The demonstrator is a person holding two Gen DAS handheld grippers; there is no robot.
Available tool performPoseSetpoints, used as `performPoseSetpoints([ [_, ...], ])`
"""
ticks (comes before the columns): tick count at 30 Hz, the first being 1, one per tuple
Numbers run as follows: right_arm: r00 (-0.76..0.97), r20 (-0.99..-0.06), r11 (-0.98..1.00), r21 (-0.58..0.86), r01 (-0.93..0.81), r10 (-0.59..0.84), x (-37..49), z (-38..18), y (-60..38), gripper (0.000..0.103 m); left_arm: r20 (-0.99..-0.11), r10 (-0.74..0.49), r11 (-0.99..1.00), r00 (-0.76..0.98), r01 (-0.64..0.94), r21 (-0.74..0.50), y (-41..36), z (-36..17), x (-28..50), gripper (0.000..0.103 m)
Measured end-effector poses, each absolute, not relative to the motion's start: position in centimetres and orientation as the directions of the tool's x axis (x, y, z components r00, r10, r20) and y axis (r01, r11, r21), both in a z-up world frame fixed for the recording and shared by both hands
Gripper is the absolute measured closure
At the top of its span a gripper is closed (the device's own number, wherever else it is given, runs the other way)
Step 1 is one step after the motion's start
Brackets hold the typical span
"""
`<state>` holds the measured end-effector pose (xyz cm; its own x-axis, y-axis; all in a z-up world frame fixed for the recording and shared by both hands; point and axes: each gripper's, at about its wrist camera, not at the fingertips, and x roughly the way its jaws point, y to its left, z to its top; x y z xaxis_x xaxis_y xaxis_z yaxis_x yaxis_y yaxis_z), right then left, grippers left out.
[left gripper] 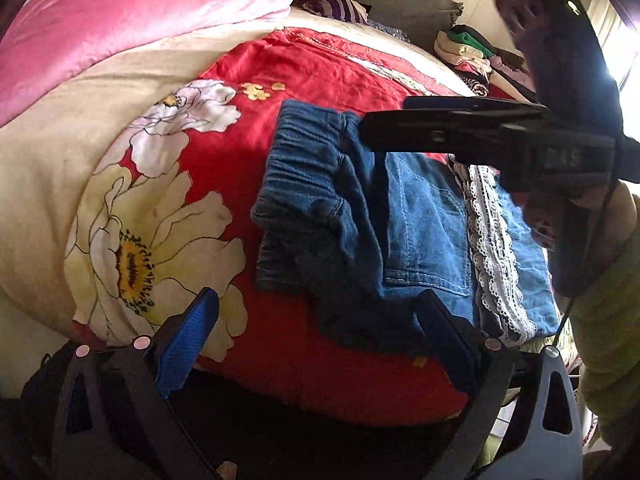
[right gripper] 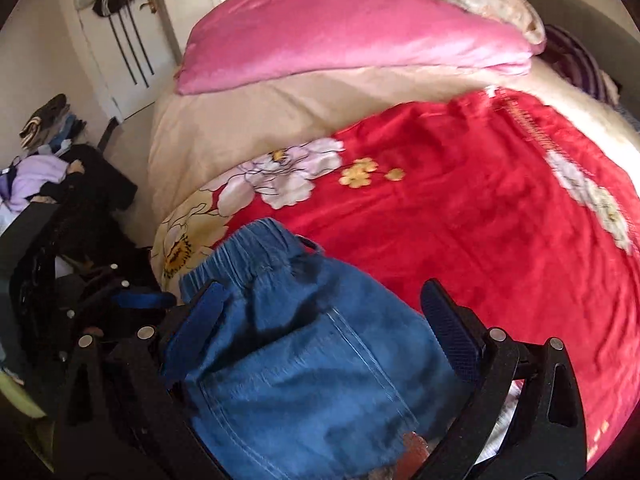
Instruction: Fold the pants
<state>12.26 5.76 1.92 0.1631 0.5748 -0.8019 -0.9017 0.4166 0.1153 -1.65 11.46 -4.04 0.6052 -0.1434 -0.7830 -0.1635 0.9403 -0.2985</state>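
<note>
Blue denim pants [left gripper: 360,220] lie folded in a bundle on the red floral blanket [left gripper: 320,72], with the elastic waistband [left gripper: 296,168] toward the left and white lace trim [left gripper: 492,248] on the right. My left gripper [left gripper: 320,320] is open at the near edge of the bundle, holding nothing. My right gripper [left gripper: 368,130], held by a hand [left gripper: 560,208], reaches in from the right above the waistband. In the right wrist view the right gripper [right gripper: 324,312] stands open, its fingers straddling the pants [right gripper: 300,360] just above the cloth. The left gripper [right gripper: 136,300] shows at the left.
A pink quilt [right gripper: 340,32] and cream duvet [right gripper: 240,120] lie across the far side of the bed. Stacked clothes [left gripper: 476,56] sit at the back right. A cluttered pile of garments [right gripper: 44,168] and a white door [right gripper: 116,60] are off the bed's left.
</note>
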Motion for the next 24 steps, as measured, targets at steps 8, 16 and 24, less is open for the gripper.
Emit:
performPoseSetpoints([
  [8, 0.059, -0.843, 0.353, 0.159, -0.922, 0.534, 12.5, -1.2, 8.9, 0.012, -0.777, -0.171, 0.922, 0.606, -0.179, -0.343, 12.1, -5.3, -1.1, 0.005],
  [16, -0.050, -0.815, 0.274, 0.251, -0.928, 0.577, 12.2, -1.6, 8.5, 0.062, -0.750, -0.197, 0.904, 0.632, -0.180, -0.389, 12.7, -5.8, -1.0, 0.005],
  [24, -0.113, -0.715, 0.223, 0.358, -0.907, 0.690, 12.7, 1.3, 4.8, 0.076, -0.667, -0.268, 0.854, 0.695, -0.149, -0.499, 13.2, -4.3, -2.0, 0.005],
])
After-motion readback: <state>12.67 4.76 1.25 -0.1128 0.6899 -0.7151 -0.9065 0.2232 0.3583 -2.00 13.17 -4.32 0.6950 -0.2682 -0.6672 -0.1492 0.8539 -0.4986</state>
